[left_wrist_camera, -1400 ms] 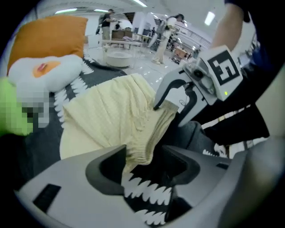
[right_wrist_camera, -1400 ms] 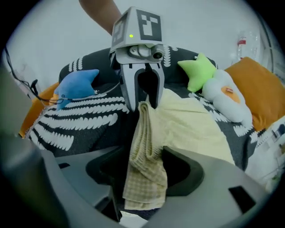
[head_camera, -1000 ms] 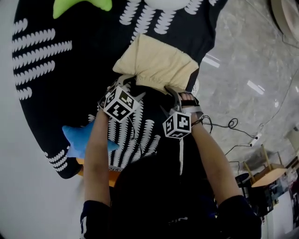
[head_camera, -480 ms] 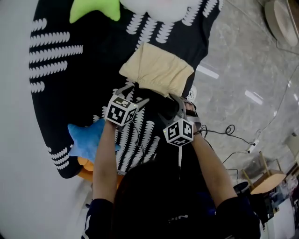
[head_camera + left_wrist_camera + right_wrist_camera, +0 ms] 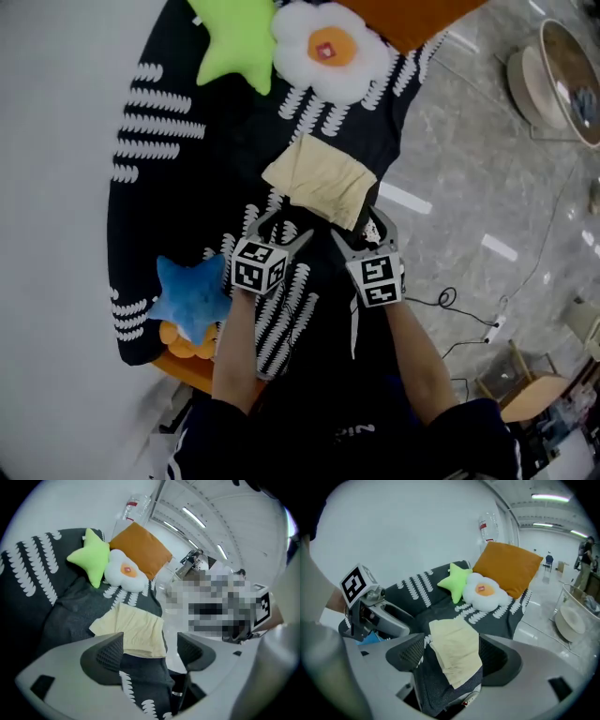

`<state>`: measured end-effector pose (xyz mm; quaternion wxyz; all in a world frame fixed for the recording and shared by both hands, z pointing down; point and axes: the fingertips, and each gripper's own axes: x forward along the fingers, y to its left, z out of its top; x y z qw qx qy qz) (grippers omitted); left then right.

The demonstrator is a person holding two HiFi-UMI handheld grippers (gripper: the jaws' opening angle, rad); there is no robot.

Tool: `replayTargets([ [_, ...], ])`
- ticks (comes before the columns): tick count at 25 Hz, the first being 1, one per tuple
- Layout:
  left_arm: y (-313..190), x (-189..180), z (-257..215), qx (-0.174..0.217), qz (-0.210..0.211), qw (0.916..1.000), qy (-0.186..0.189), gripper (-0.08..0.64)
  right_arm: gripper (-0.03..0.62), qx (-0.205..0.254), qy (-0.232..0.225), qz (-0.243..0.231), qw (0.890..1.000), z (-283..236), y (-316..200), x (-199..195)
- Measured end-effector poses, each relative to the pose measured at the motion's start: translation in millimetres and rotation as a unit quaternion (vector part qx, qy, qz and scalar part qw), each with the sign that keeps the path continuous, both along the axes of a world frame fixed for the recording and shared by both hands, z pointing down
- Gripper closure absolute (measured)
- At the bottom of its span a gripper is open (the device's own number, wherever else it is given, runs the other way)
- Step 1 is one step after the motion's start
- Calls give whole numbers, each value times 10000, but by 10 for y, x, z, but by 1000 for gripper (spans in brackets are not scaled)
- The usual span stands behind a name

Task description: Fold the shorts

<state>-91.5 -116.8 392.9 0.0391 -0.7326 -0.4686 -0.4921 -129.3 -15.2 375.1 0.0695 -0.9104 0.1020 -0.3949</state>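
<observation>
The cream shorts (image 5: 321, 178) lie folded into a small rectangle on the dark patterned blanket (image 5: 187, 169), near its right edge. Both grippers hover side by side above the near edge of the shorts, apart from the cloth. My left gripper (image 5: 277, 227) is open; its jaws have just been opening and hold nothing. My right gripper (image 5: 361, 228) is open wide; its jaws have also just been opening and are empty. The left gripper (image 5: 150, 651) looks down at the shorts (image 5: 133, 630) well below its pads. Between the jaws of the right gripper (image 5: 452, 656) the shorts (image 5: 454, 648) show the same way.
A green star pillow (image 5: 239, 37), a fried-egg pillow (image 5: 328, 52) and an orange cushion (image 5: 412, 14) sit beyond the shorts. A blue star pillow (image 5: 192, 295) lies at the blanket's near left. Grey floor with cables (image 5: 450, 300) runs along the right.
Both grippers have lifted up from the near edge of the shorts and their jaws have spread. The shorts stay flat on the blanket.
</observation>
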Motion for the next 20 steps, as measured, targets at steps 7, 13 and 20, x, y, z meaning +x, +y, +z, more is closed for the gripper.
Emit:
replayTargets([
  [7, 30, 122, -873, -542, -803, 9923, 770, 219, 227, -126, 384, 112, 9991, -729, 167, 48],
  [13, -24, -42, -1445, -604, -972, 9873, 1102, 219, 230, -243, 596, 70, 9979, -1332, 118, -135],
  [20, 34, -202, -2176, -1061, -918, 9771, 1599, 219, 230, -465, 1136, 166, 9923, -2075, 112, -171],
])
